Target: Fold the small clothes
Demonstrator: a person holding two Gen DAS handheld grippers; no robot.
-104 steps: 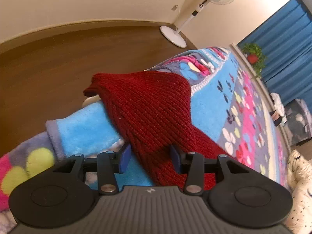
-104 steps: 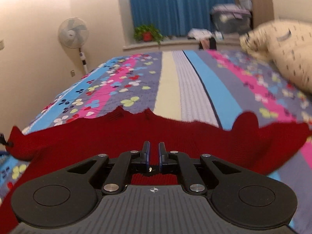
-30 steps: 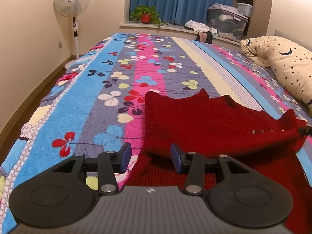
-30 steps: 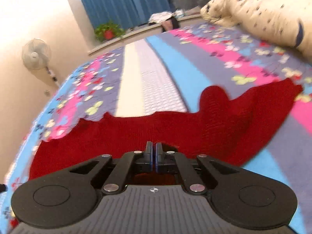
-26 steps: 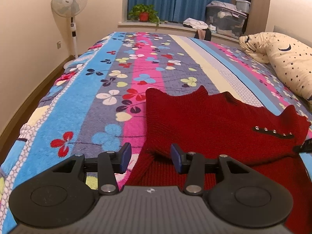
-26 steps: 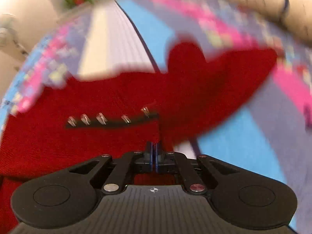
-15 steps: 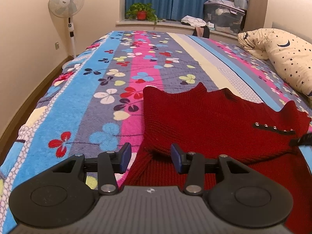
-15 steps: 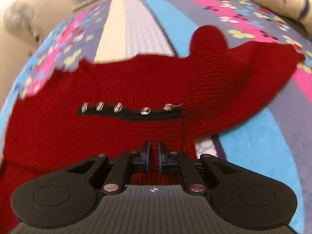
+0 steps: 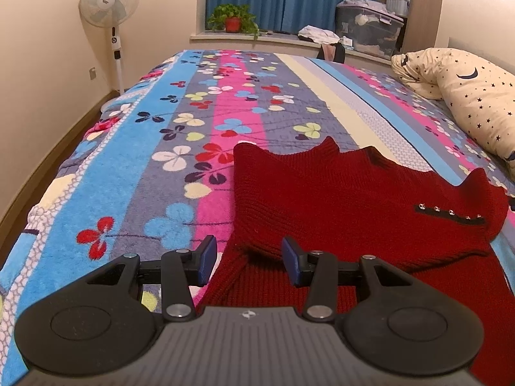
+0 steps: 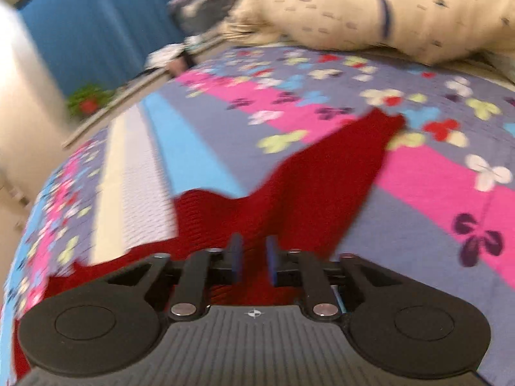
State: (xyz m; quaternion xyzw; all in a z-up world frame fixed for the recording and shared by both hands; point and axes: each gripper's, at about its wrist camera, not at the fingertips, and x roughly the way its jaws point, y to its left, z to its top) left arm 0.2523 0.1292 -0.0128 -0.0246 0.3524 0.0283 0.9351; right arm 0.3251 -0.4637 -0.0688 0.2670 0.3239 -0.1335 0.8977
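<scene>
A dark red knitted garment [image 9: 338, 199] lies on the bed, its top part folded over the lower part, with a black strip of small studs [image 9: 450, 214] near its right edge. My left gripper [image 9: 246, 259] is open, its jaws straddling the near left fold of the garment. In the blurred right wrist view the garment [image 10: 289, 193] spreads out ahead, one corner pointing to the far right. My right gripper [image 10: 254, 259] is partly open just above it and holds nothing.
The bed has a striped flower-print blanket [image 9: 180, 148]. A cream star-print pillow [image 9: 476, 96] lies at the right, also in the right wrist view [image 10: 386, 9]. A standing fan [image 9: 109, 16] stands left of the bed. A windowsill with a potted plant [image 9: 233, 21] and storage boxes is beyond.
My right gripper has opened and let go of the garment's folded-over edge, then swung to the right. My left gripper stays open in place.
</scene>
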